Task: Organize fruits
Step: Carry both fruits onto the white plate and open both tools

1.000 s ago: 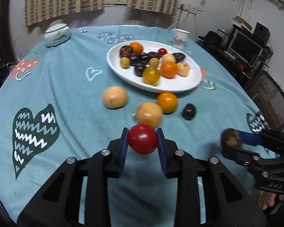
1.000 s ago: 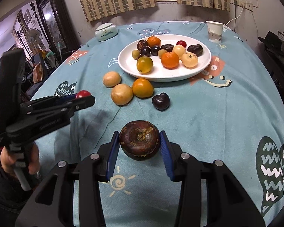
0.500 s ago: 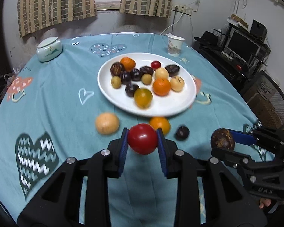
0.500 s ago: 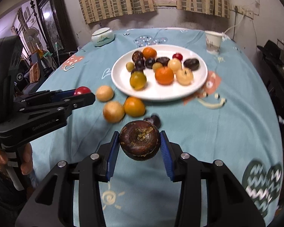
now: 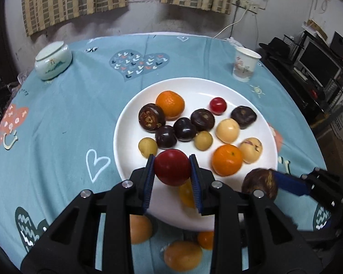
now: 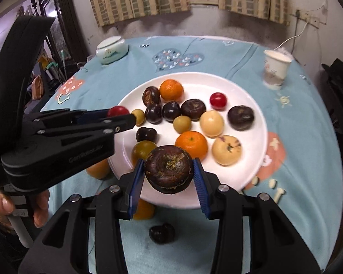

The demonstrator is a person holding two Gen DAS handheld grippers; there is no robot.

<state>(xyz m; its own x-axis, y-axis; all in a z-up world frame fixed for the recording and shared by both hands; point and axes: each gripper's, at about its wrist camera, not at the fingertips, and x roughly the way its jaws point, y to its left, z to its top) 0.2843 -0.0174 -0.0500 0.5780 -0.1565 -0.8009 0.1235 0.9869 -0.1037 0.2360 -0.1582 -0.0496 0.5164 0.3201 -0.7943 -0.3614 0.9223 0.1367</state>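
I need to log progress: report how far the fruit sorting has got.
Done: about a dozen fruits already lie on the round white plate. In hand: the left tool is shut on a shiny red round fruit, and the right tool grips a dark brown wrinkled fruit, both over the plate's near rim. Left: several orange and yellow fruits and a dark one remain on the teal tablecloth.
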